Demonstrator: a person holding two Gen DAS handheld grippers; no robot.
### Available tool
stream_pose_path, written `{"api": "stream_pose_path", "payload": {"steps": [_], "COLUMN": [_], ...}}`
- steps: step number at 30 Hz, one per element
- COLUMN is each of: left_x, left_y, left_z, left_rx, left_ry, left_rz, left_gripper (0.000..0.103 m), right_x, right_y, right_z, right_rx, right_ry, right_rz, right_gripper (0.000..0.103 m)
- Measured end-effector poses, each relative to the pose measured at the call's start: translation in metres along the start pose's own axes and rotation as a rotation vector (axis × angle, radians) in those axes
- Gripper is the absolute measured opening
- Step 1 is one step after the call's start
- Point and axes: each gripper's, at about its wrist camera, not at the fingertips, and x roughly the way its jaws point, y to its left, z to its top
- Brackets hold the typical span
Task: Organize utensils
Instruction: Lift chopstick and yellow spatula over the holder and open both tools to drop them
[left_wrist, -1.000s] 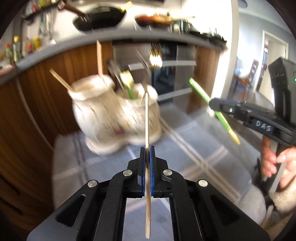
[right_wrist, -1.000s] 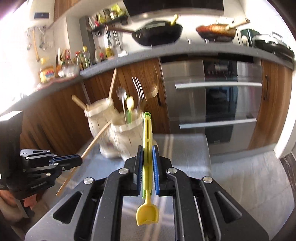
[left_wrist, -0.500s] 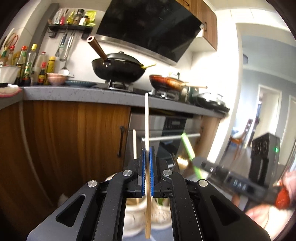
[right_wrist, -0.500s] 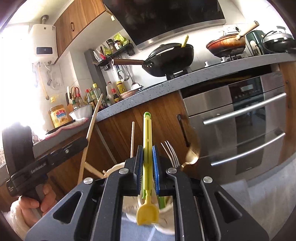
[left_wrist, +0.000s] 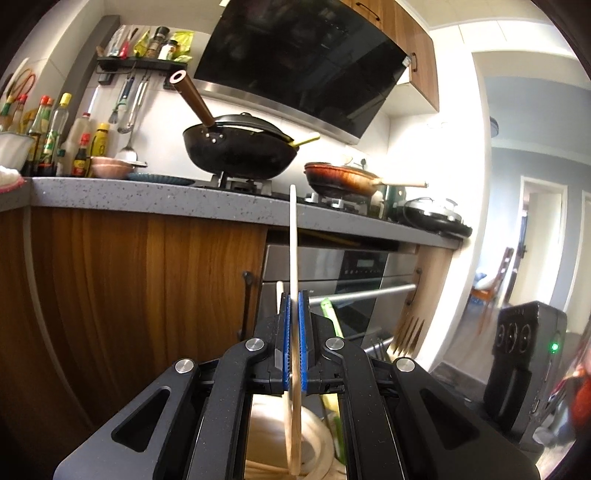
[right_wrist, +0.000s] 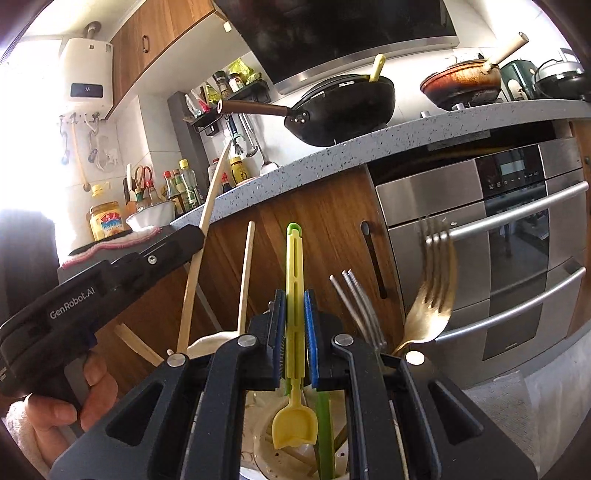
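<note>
My left gripper (left_wrist: 293, 343) is shut on a wooden chopstick (left_wrist: 293, 251) that stands upright, its lower end over the cream utensil holder (left_wrist: 310, 443) seen between the gripper's arms. My right gripper (right_wrist: 294, 332) is shut on a yellow-green plastic scoop (right_wrist: 294, 258), its yellow bowl (right_wrist: 294, 428) hanging over the holder's right cup (right_wrist: 273, 458). In the right wrist view the left gripper (right_wrist: 110, 280) stands at the left with its chopstick (right_wrist: 205, 229). A gold fork (right_wrist: 432, 306), silver fork tines (right_wrist: 354, 299) and another chopstick (right_wrist: 245, 280) stick up from the holder.
A wooden cabinet front (left_wrist: 140, 288) and steel oven (right_wrist: 498, 240) stand just behind the holder. Above them runs a grey counter (left_wrist: 184, 199) with a black wok (left_wrist: 240, 147), a red pan (left_wrist: 340, 181) and bottles (left_wrist: 51, 136). The right gripper's body (left_wrist: 524, 369) is at the right.
Both grippers have come down over the holder and tilted up, so the counter and range hood fill the views. Each item's lower end now hangs at the holder's mouth.
</note>
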Motion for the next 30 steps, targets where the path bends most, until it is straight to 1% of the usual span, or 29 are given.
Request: {"api": "stream_pose_path", "payload": {"steps": [2, 5, 9, 14, 18, 21, 25, 29, 30], "left_x": [-0.001, -0.005, -0.011, -0.015, -0.018, -0.023, -0.025, -0.034, -0.036], "left_y": [-0.001, -0.006, -0.006, 0.001, 0.003, 0.002, 0.002, 0.001, 0.000], "left_z": [-0.004, -0.010, -0.013, -0.011, -0.012, -0.012, -0.012, -0.008, -0.007], "left_rx": [0.013, 0.063, 0.093, 0.090, 0.087, 0.094, 0.102, 0.101, 0.101], "left_ry": [0.004, 0.004, 0.009, 0.009, 0.026, 0.019, 0.028, 0.026, 0.023], "left_rz": [-0.013, -0.002, -0.007, 0.002, 0.005, 0.011, 0.024, 0.033, 0.033], "left_gripper": [0.004, 0.004, 0.005, 0.005, 0.005, 0.005, 0.005, 0.008, 0.009], "right_x": [0.001, -0.001, -0.007, -0.018, -0.023, -0.027, -0.030, -0.038, -0.042], "right_y": [0.003, 0.005, 0.002, 0.000, 0.000, 0.000, -0.004, -0.003, -0.002], "right_z": [-0.005, -0.010, -0.015, -0.020, -0.026, -0.030, -0.035, -0.034, -0.033], "right_rx": [-0.030, -0.053, -0.047, -0.061, -0.071, -0.083, -0.069, -0.060, -0.060], "right_ry": [0.007, 0.017, 0.032, 0.026, 0.043, 0.055, 0.075, 0.068, 0.063], "right_rz": [0.001, 0.007, 0.006, -0.005, -0.013, -0.030, -0.042, -0.046, -0.045], "right_gripper": [0.010, 0.010, 0.010, 0.010, 0.010, 0.010, 0.011, 0.029, 0.032]}}
